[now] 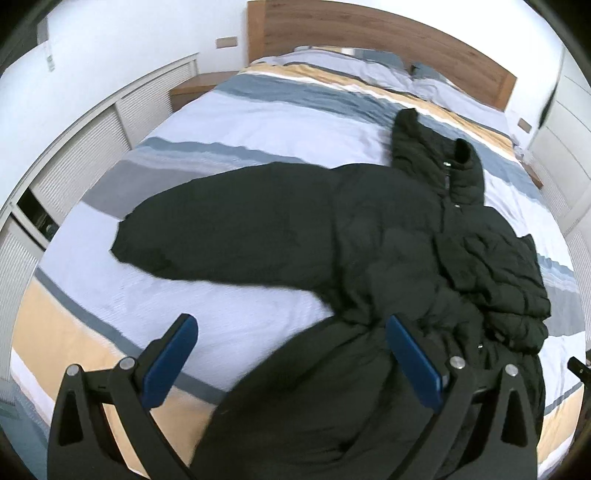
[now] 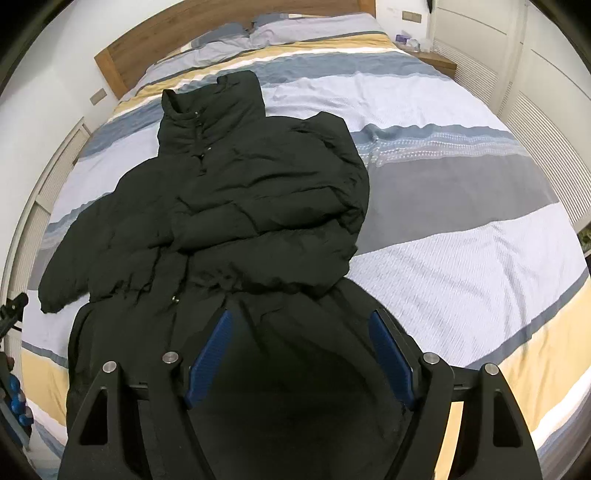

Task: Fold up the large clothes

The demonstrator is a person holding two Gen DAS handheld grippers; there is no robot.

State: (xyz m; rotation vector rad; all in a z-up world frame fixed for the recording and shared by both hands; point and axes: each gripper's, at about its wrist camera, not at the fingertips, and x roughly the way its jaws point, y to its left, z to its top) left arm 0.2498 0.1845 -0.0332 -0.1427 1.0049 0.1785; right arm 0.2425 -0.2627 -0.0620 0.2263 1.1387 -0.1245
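Note:
A black puffer coat (image 1: 388, 236) lies front up on the striped bed, hood (image 1: 436, 147) toward the headboard. In the left wrist view one sleeve (image 1: 221, 221) stretches out flat to the left. My left gripper (image 1: 291, 326) hovers open over the coat's lower part, its left pad above bare duvet. In the right wrist view the other sleeve (image 2: 280, 206) lies folded across the chest of the coat (image 2: 229, 177). My right gripper (image 2: 301, 319) stands open above the coat's skirt (image 2: 295, 369); dark cloth lies beneath its blue pads, not pinched.
The duvet (image 2: 461, 221) has blue, grey, white and yellow stripes. Pillows (image 1: 354, 62) and a wooden headboard (image 1: 369, 33) are at the far end. A bedside table (image 2: 436, 61) and slatted cupboard doors (image 1: 81, 158) flank the bed.

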